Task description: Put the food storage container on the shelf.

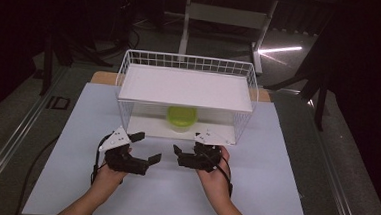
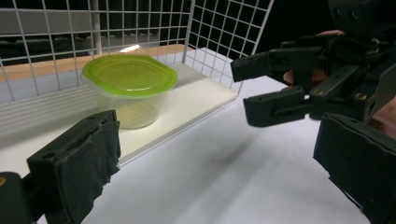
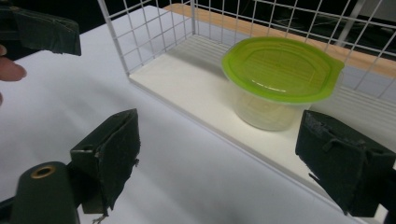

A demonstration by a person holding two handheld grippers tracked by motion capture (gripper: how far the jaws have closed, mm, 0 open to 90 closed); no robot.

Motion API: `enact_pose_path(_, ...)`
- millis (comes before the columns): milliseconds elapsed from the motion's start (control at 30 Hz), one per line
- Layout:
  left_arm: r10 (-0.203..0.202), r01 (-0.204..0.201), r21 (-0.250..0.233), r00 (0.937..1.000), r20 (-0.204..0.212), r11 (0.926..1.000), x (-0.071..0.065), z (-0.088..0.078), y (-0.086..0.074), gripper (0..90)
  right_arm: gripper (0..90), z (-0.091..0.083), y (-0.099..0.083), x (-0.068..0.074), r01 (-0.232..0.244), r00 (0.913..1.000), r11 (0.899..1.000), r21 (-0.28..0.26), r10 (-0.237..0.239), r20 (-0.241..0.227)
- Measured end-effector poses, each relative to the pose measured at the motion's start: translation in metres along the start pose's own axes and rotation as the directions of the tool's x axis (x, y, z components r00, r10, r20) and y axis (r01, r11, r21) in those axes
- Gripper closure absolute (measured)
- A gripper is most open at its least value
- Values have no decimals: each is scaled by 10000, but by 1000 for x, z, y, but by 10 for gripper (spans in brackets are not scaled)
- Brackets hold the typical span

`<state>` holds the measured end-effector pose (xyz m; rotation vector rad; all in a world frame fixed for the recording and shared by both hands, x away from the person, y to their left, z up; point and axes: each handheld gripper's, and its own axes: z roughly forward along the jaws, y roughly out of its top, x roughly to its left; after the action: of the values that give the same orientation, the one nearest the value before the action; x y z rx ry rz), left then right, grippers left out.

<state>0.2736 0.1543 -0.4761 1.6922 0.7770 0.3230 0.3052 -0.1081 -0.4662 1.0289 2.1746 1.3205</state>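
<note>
A clear plastic container with a green lid [image 1: 181,118] [image 2: 129,88] [image 3: 279,80] stands on the lower shelf of a white wire rack [image 1: 187,89]. In front of the rack, over the white table, both grippers are held low. My left gripper [image 1: 146,147] [image 2: 219,158] is open, jaws wide apart, nothing between them. To its right my right gripper [image 1: 186,145] [image 3: 233,163] is open and empty too, aimed toward the container. The right gripper's jaws also show at the upper right of the left gripper view.
The rack has a solid white upper shelf [image 1: 185,87] and wire walls at the back and sides [image 2: 224,32]; its front is open. The white tabletop [image 1: 173,191] spreads around both hands. Dark floor and table legs lie beyond.
</note>
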Motion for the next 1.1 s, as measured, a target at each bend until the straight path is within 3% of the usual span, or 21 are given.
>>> enact_pose_path(67, 47, -47, 9, 10000, 64, 10000, -2, -3, 0, 15, 140, -6, -1, -1, -183, 9998, 9998, -74, 182, -120)
enact_pose_path(233, -5, 6, -41, 9999, 131, 10000, -1, -12, -1, 15, 141, -19, -4, 1, 93, 9999, 9999, -105, -94, -141)
enact_pose_path(533, 10, -11, 178, 10000, 82, 9998, -1, -28, -9, 15, 143, -34, -17, 1, 40, 9981, 10000, -24, -41, -613)
enact_pose_path(667, -163, 161, 239, 9998, 69, 9996, 2, -35, -16, 15, 143, -38, -30, 0, 80, 9984, 9992, 386, -59, -555)
enact_pose_path(1100, -522, 523, 519, 9986, -24, 9973, 5, -58, -39, 15, 143, -66, -48, -10, 249, 9987, 9987, 453, -229, -448)
